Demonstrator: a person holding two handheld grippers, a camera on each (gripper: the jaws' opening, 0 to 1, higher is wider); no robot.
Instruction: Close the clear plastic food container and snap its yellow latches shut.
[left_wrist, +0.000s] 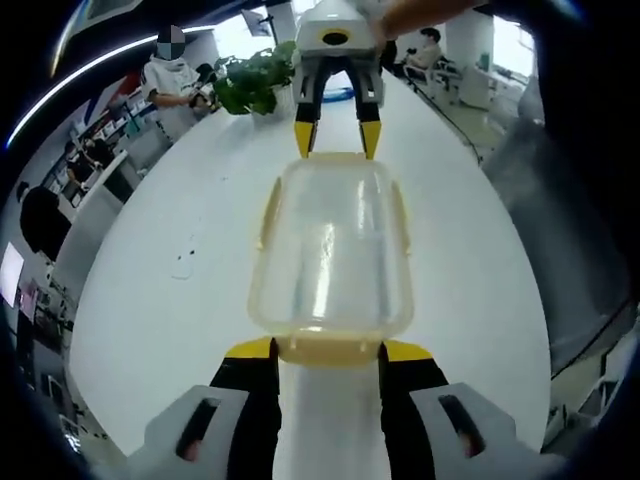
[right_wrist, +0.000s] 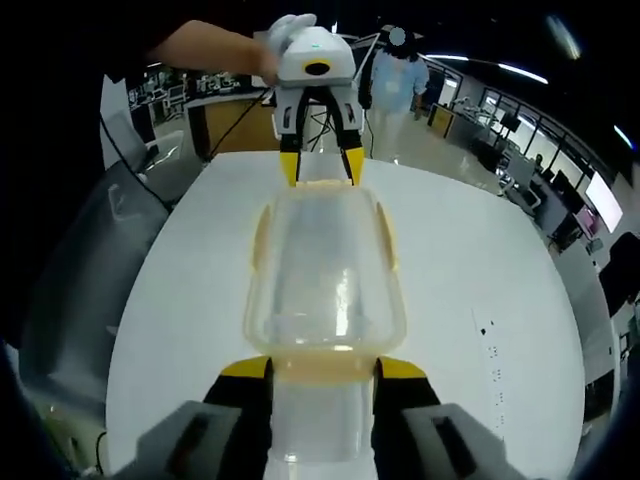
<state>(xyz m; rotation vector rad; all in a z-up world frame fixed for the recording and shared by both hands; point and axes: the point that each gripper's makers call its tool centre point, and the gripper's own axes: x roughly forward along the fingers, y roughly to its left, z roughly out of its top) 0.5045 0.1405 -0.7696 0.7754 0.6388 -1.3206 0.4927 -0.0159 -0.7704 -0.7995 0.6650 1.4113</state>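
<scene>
A clear plastic container (left_wrist: 330, 250) with its lid on lies lengthwise on the white table (left_wrist: 160, 330) between my two grippers. Yellow latches (left_wrist: 268, 213) run along its long sides and flare slightly outward. My left gripper (left_wrist: 329, 349) is open, its yellow-tipped jaws flanking the near end latch (left_wrist: 330, 350). The right gripper (left_wrist: 337, 140) faces it at the far end, open, with its tips just over that end's rim. In the right gripper view the same container (right_wrist: 325, 285) lies ahead. My right gripper (right_wrist: 323, 368) straddles its near latch (right_wrist: 322, 372), and the left gripper (right_wrist: 319, 165) is opposite.
A potted plant (left_wrist: 250, 80) stands at the table's far end, with a person (left_wrist: 175, 75) behind it. A grey chair back (left_wrist: 560, 230) is close to the table's right edge. Another person (right_wrist: 400, 70) stands beyond the table. Small dark marks (right_wrist: 485, 330) dot the tabletop.
</scene>
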